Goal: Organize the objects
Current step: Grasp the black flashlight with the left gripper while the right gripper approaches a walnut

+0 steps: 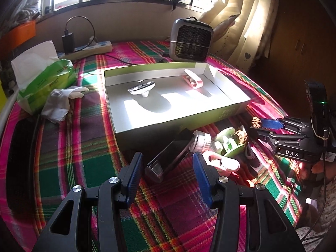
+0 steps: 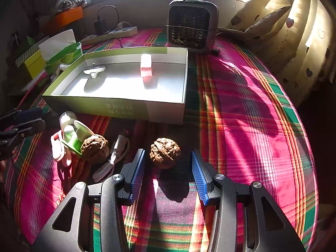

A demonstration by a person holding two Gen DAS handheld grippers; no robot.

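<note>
- My left gripper (image 1: 166, 175), black with blue ribbed pads, hovers with jaws apart over the pink, green and red plaid cloth (image 1: 84, 147); nothing is between the pads.
- Just ahead of it lies a dark cylindrical bottle with a clear cap (image 1: 168, 157), on its side.
- My right gripper (image 2: 168, 168) stands open around a brown wrinkled walnut (image 2: 165, 150); a gap shows on each side, so the pads do not press it. In the left view its body carries a plate reading "DAS" (image 1: 292, 153).
- A second brown walnut (image 2: 95, 147) rests beside a green-and-white plastic spool (image 2: 76, 134), a pink-and-white clip (image 2: 59, 149) and a coiled white cable (image 2: 114, 155).
- The shallow cardboard box with a green outside and white inside (image 2: 117, 106) lies beyond this pile; its near wall bears printed characters, upside down, which I cannot read.
- Inside the box: a small white boat-shaped gadget (image 2: 93, 70) at left and a pink folded clip (image 2: 146, 68) toward the right, well apart.
- A green tissue pack (image 1: 45, 79) has lettering too small to read.
- A grey grilled mini heater (image 2: 192, 26) stands behind the box.
</note>
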